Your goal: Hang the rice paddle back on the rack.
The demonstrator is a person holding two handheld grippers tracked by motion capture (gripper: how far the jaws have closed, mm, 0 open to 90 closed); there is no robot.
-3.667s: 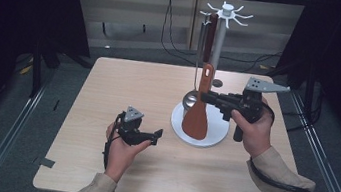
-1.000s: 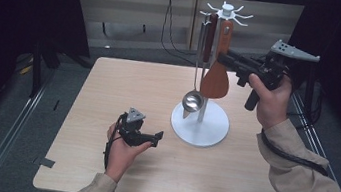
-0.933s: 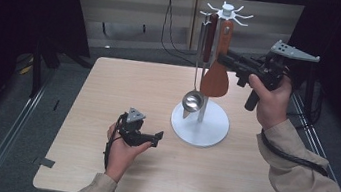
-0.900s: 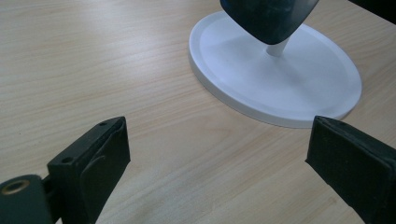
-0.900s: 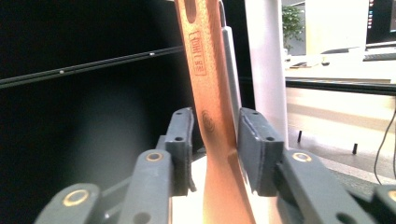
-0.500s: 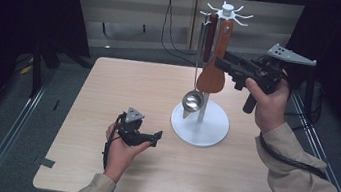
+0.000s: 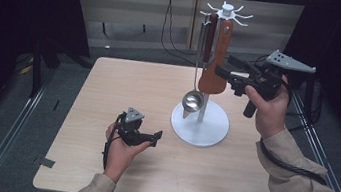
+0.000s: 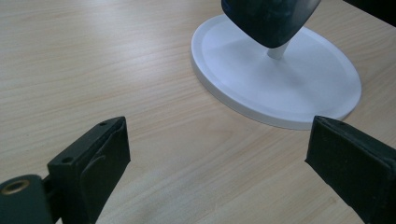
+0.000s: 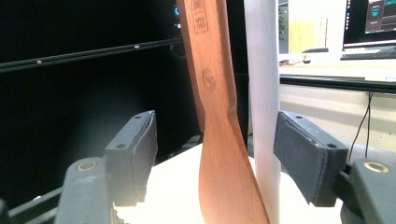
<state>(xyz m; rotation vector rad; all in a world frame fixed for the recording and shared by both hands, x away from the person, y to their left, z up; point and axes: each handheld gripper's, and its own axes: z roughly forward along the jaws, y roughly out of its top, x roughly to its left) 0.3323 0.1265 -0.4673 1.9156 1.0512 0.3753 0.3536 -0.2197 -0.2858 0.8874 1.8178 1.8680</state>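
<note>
A white utensil stand (image 7: pixel 199 128) stands on the table, its pole (image 9: pixel 264 93) reaching up to a ring of hooks. From the hooks hang a wooden spatula (image 7: pixel 216 57) and a steel ladle (image 7: pixel 192 100). My right gripper (image 7: pixel 224 65) is raised level at the spatula's blade. Its jaws have just been opening, and the spatula (image 9: pixel 219 140) hangs between them with a gap to each pad. My left gripper (image 7: pixel 155 139) rests open on the table left of the stand's base (image 8: pixel 280 79), with nothing between its jaws. The ladle's bowl (image 8: pixel 268 18) hangs above that base.
The wooden table (image 7: pixel 124 89) has bare room to the left and in front of the stand. A metal rail (image 7: pixel 18 125) runs along the floor on the left. Dark curtains and cables lie behind the table.
The right gripper lifted the spatula from the base up to the hooks; in the last second its jaws spread apart and the spatula now hangs free. The left gripper has not moved.
</note>
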